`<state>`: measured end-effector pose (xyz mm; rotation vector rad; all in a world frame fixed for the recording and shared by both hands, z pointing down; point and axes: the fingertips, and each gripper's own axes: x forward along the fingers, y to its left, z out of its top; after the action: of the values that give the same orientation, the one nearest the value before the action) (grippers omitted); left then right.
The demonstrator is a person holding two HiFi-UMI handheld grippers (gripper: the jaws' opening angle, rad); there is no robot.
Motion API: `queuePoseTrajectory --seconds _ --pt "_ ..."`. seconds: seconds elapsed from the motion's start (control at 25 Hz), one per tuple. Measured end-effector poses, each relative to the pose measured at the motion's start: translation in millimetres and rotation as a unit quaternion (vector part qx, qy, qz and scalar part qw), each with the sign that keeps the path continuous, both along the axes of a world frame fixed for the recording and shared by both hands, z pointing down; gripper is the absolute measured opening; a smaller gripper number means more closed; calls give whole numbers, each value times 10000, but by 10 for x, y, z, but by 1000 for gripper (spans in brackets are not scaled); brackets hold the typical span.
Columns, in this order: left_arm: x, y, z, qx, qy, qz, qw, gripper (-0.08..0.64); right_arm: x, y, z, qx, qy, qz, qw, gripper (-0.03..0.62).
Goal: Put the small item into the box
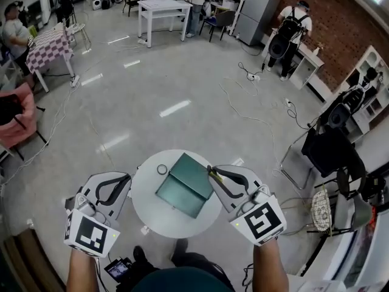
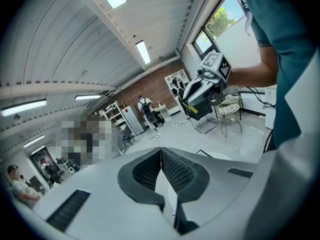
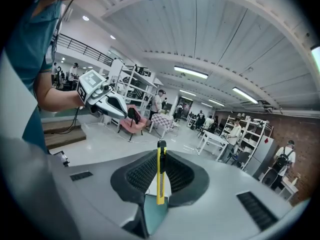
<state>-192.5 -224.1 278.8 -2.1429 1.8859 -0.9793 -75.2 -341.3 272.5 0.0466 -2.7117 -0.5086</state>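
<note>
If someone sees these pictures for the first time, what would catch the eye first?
First, the yellow cutter clamped between the jaws of the right tool, right at the edge of the green box. The box sits on a small round white table, with a small ring beside it. The left tool, shut on nothing, is at the table's left edge.

Right gripper clamped on a yellow knife

The right gripper [image 3: 160, 159] fills the lower frame, its dark ribbed pads [image 3: 140, 175] pressed against both sides of a yellow utility knife [image 3: 160, 184] that stands upright at centre, black end uppermost. Just below the knife, a teal box [image 3: 152, 215] surface shows between the jaws. At upper left, a hand [image 3: 75, 98] holds the left gripper [image 3: 131, 115], with a pink chair [image 3: 134, 122] on the floor behind it.
</note>
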Motion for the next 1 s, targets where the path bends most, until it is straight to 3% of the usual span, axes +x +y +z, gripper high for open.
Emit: queuePoseTrajectory --seconds 0.32,1.0 --pt "-425 91 313 -205 131 -245 9994 20 -577 -8 410 -216 191 -316 9991 71" --pt "-833 56 1189 -621 494 -415 9960 20 -1084 -132 1533 -844 722 -429 9929 71"
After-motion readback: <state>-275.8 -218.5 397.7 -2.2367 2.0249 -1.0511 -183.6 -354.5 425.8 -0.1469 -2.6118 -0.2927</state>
